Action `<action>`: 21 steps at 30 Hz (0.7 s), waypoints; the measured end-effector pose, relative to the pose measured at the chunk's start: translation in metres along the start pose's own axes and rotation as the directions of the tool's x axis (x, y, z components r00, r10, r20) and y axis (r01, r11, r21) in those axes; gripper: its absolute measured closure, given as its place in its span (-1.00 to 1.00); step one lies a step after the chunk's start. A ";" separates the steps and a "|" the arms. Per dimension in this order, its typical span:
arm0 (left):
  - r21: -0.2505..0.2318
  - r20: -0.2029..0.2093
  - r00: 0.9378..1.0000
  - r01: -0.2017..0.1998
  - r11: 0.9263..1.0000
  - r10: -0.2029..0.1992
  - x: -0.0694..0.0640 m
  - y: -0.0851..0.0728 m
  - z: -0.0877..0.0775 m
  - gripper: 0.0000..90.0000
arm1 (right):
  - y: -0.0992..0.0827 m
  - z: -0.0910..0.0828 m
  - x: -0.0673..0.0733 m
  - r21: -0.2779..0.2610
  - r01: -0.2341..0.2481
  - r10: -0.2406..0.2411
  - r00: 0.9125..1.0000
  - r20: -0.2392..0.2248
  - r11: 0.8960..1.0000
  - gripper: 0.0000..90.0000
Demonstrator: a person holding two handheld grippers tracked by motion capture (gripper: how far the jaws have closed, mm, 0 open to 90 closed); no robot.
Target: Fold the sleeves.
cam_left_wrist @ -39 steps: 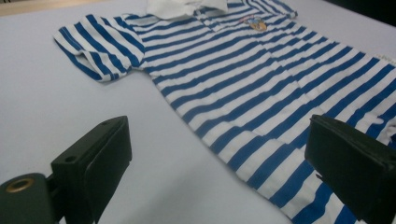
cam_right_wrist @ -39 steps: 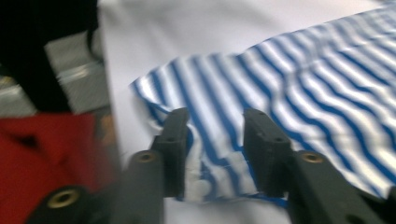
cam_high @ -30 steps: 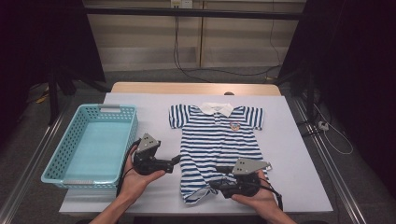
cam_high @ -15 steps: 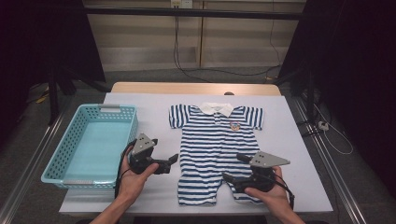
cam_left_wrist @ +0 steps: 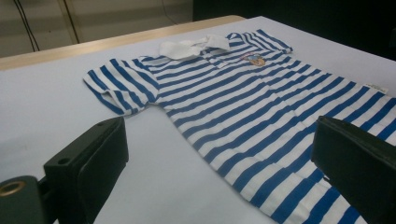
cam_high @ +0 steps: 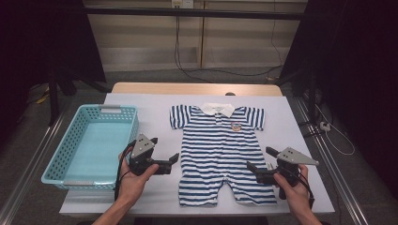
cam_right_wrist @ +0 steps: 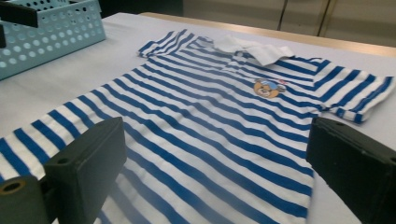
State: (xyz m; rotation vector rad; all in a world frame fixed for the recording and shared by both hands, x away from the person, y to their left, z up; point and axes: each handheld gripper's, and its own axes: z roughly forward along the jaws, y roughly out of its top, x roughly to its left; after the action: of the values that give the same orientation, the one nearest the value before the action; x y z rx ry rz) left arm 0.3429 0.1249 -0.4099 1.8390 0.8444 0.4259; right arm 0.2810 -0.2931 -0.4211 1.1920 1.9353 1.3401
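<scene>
2 grippers flank the striped romper (cam_high: 218, 150); left jaws gape empty, right jaws just opened, empty.

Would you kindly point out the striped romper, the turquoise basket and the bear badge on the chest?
striped romper (cam_high: 220, 150), high view, middle of the striped body.
turquoise basket (cam_high: 136, 123), high view, right-hand wall.
bear badge (cam_right_wrist: 268, 87), right gripper view, centre of the bear print.

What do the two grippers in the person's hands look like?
Both the left gripper and the right gripper are black, each with two blocky black jaws and a grey three-cornered plate on top. A black cable trails from each. The person's forearms are bare; no sleeve is visible.
</scene>
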 end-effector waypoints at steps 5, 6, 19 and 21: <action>-0.003 0.022 1.000 0.017 1.000 -0.017 0.004 0.002 0.002 -0.88 | -0.003 -0.002 -0.002 -0.023 -0.011 0.012 0.999 0.041 1.000 -0.95; -0.007 0.023 1.000 0.016 1.000 -0.016 0.004 0.003 0.002 -0.88 | -0.004 -0.003 -0.003 -0.020 -0.014 0.015 0.999 0.038 1.000 -0.95; -0.011 0.008 1.000 0.001 1.000 -0.001 0.012 0.021 0.016 -0.87 | -0.010 -0.019 -0.003 -0.052 0.009 -0.008 0.999 0.032 0.999 -0.95; 0.001 0.007 1.000 -0.019 1.000 0.019 0.016 0.025 0.024 -0.87 | -0.010 -0.022 -0.005 -0.063 0.010 -0.007 0.999 0.041 0.998 -0.95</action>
State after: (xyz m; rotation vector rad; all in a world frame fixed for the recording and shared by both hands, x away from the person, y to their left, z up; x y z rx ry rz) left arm 0.3778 0.1152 -0.3986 1.8499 0.8230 0.4309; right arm 0.2620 -0.3091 -0.4222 1.1708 1.8539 1.3519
